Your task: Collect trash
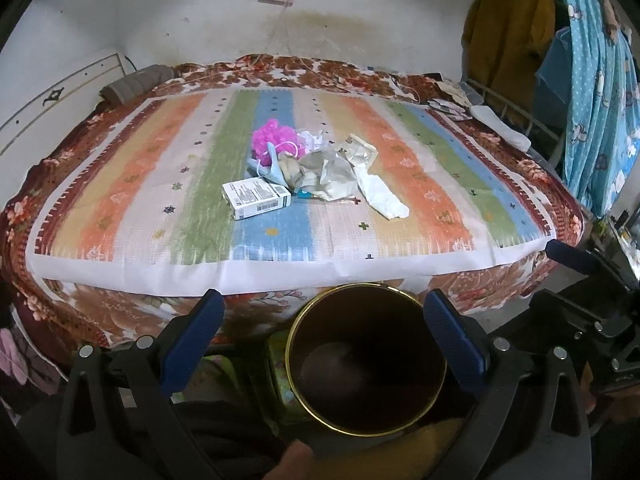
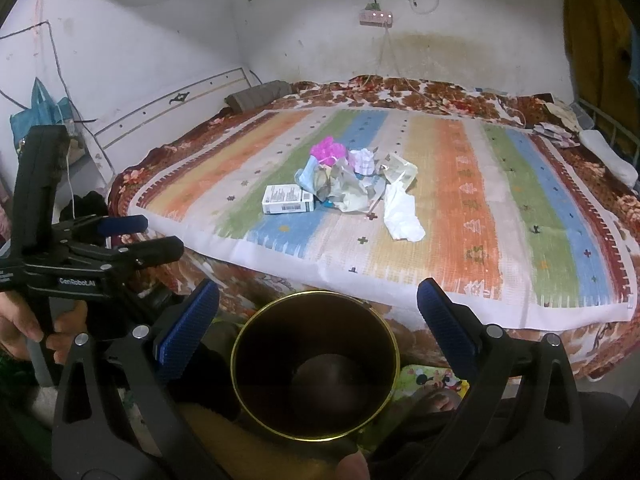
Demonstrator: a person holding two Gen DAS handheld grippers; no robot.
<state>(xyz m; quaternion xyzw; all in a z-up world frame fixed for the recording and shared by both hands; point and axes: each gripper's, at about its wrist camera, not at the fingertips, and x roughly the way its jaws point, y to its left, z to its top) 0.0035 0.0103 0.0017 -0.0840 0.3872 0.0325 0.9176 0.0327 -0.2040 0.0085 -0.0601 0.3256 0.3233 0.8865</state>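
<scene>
On the striped mat (image 1: 120, 184) covering the bed sits the trash pile (image 1: 320, 176): white carton (image 1: 256, 200) with print too small to read, pink puff (image 1: 274, 136), crumpled tissue (image 2: 402, 212). Down in front, a dark gold-rimmed bin (image 1: 366, 364). Left gripper (image 1: 324, 320) and right gripper (image 2: 318, 304) both gape wide, holding nothing. Left one's body reads "GenRobot.AI" in the right wrist view
</scene>
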